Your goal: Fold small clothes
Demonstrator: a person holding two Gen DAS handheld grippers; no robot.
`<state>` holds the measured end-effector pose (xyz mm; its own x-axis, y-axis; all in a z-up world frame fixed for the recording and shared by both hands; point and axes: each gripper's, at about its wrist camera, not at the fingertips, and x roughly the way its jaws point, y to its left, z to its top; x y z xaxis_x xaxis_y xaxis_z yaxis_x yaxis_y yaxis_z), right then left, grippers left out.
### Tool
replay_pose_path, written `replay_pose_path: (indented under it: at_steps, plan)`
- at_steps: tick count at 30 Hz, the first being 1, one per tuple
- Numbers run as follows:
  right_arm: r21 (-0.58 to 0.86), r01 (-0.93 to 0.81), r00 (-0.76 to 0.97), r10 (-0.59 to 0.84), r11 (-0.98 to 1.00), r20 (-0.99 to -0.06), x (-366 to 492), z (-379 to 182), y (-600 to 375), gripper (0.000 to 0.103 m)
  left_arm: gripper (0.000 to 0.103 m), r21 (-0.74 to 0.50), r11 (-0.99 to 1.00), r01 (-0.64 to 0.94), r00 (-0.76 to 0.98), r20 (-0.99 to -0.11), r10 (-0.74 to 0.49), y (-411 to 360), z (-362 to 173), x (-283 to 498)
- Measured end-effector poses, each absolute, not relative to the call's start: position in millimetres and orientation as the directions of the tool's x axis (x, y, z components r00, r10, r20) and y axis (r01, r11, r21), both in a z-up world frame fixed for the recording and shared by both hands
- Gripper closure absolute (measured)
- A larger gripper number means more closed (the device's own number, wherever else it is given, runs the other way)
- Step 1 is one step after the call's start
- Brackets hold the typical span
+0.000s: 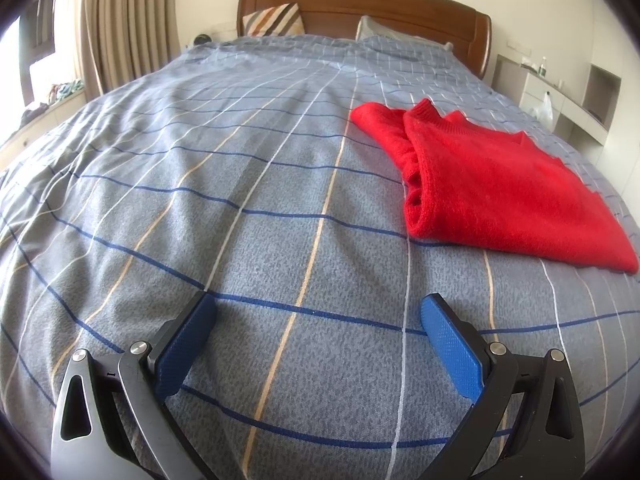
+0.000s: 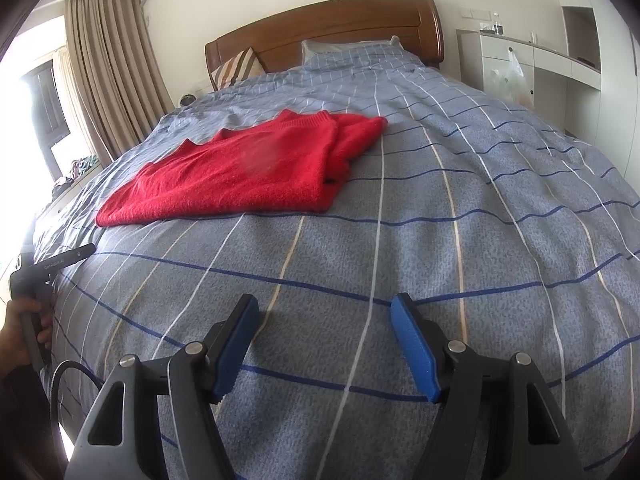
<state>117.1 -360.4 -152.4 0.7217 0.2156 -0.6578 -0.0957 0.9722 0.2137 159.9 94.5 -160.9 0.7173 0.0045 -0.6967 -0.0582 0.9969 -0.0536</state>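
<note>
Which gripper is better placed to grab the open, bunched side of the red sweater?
Probably the left gripper: the red sweater's bunched edge faces it. The right gripper, also open and empty, faces the smoother side.

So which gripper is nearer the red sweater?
Left, probably: left gripper is just short of the red sweater, off its near corner; right gripper is further back, sweater ahead-left.

wide bare bedspread [image 1: 248,184] lies under and ahead of my left gripper [image 1: 318,344], nothing between its spread fingers. the folded red sweater [image 1: 492,184] blocks the right side there; for my right gripper [image 2: 324,344] it sits ahead to the left, cloth beyond clear. pillows [image 2: 236,68] and headboard [image 2: 332,24] close off the far end.
</note>
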Motion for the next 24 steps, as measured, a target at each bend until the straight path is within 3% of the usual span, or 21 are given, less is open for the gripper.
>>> replay_pose_path:
  at_steps: [24]
  plan:
    - [0.218,-0.096,0.722,0.218,0.971,-0.657,116.3,-152.7,-361.1,0.034,0.001,-0.05,0.997,-0.059,0.717,-0.697,0.008,93.3,-161.0,159.5]
